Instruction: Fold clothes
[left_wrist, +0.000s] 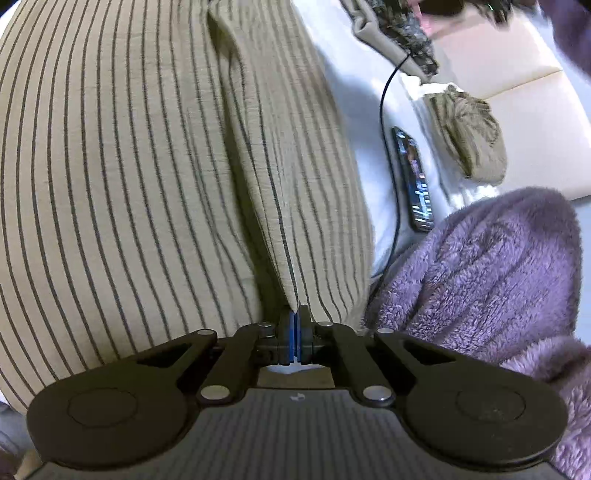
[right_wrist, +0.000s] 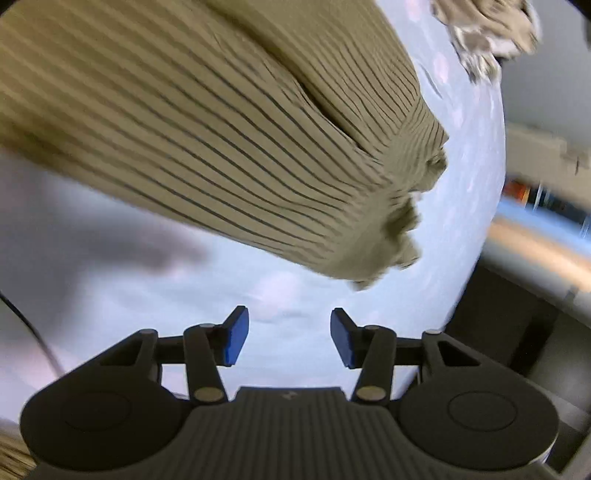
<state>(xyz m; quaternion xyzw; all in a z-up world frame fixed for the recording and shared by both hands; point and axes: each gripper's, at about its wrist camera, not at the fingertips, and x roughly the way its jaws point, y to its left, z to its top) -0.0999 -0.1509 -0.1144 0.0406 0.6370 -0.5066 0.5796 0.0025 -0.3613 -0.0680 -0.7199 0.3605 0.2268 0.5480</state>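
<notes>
My left gripper (left_wrist: 294, 325) is clamped tight on a ridge of the striped garment (left_wrist: 147, 166), the blue pads pressed together with a pinch of the beige cloth running up out of them, so that side is my anchor. My right gripper (right_wrist: 289, 338) stands with its jaws parted and nothing between the pads; only the pale sheet (right_wrist: 147, 295) shows through the gap, and the garment's ruffled hem (right_wrist: 402, 229) lies near but apart, up and to the right of the fingertips. The right view is smeared, so I can't judge the hem's layers finely. To do this fold well, I reckon I should keep the left pinch steady and low, bring the right jaws onto the matching edge of the cloth, and take both layers before lifting, so the stripes run straight and the fold line isn't skewed. Outward from the left grip, a fuzzy purple sleeve (left_wrist: 498, 266) sits just beside the garment, with a phone (left_wrist: 413, 177) and its black cable (left_wrist: 388, 110) on the sheet beyond, and an olive bundle (left_wrist: 465, 136) past those; I'd steer clear of that cable.
</notes>
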